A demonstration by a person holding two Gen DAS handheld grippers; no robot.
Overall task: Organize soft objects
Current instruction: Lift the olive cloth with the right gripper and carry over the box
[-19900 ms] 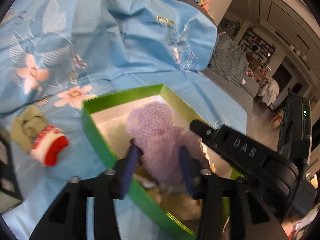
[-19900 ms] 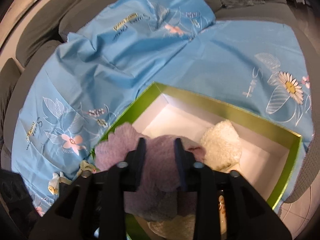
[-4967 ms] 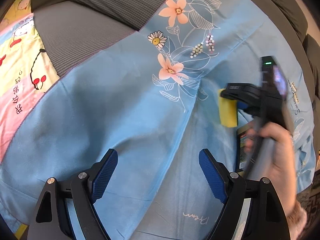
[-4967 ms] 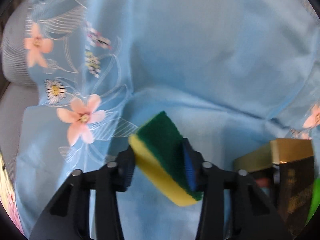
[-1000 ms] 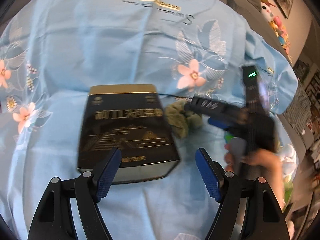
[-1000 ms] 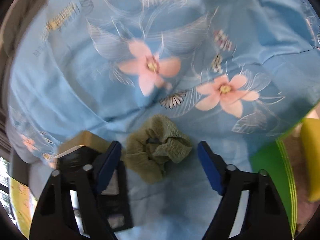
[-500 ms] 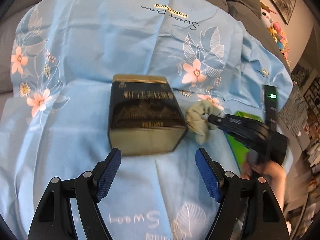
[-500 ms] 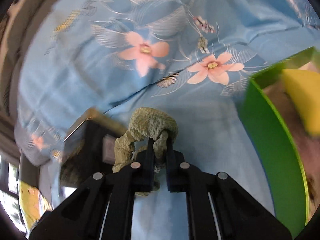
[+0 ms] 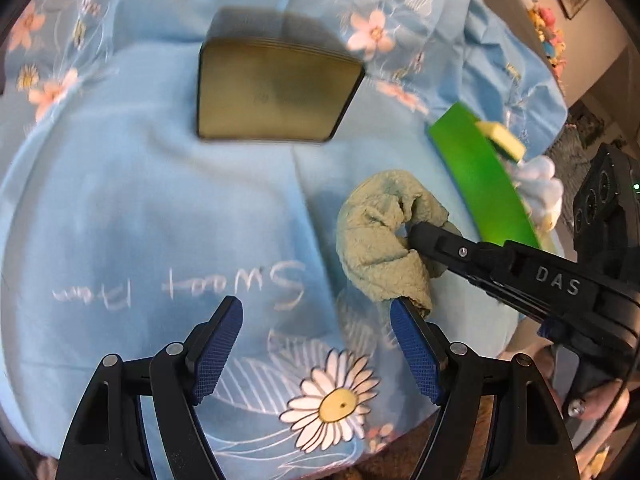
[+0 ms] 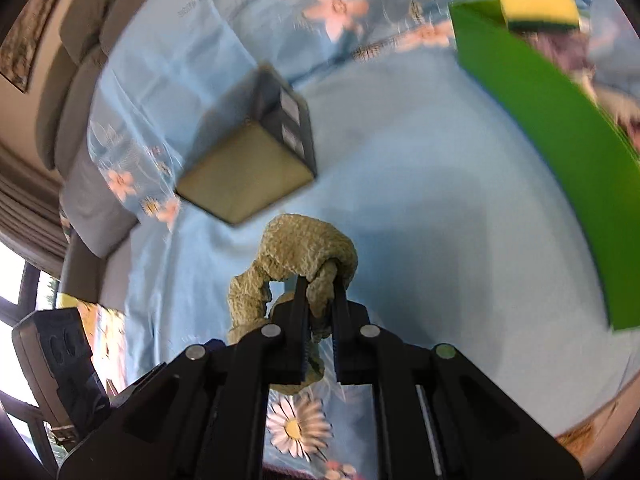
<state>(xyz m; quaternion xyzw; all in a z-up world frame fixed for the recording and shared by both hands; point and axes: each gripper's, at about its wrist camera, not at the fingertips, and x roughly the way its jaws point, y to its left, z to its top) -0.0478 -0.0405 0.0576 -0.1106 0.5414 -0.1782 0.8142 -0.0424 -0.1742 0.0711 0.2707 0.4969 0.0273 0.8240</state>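
Pinching a fold of the sage-green cloth (image 10: 304, 256), the right gripper (image 10: 320, 292) has its jaws clamped on it, holding it up above the blue floral sheet (image 10: 420, 184). The left gripper (image 9: 316, 344) hangs beside it, jaws apart and empty. Beyond lie a dark gold-sided box (image 9: 276, 92) and the green box (image 10: 560, 132), a yellow sponge (image 10: 538, 8) inside.

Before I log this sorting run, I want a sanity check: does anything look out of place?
One thing: a rigid dark box with gold sides sits on the blue floral sheet among soft items. The crumpled green cloth is held by the right tool.
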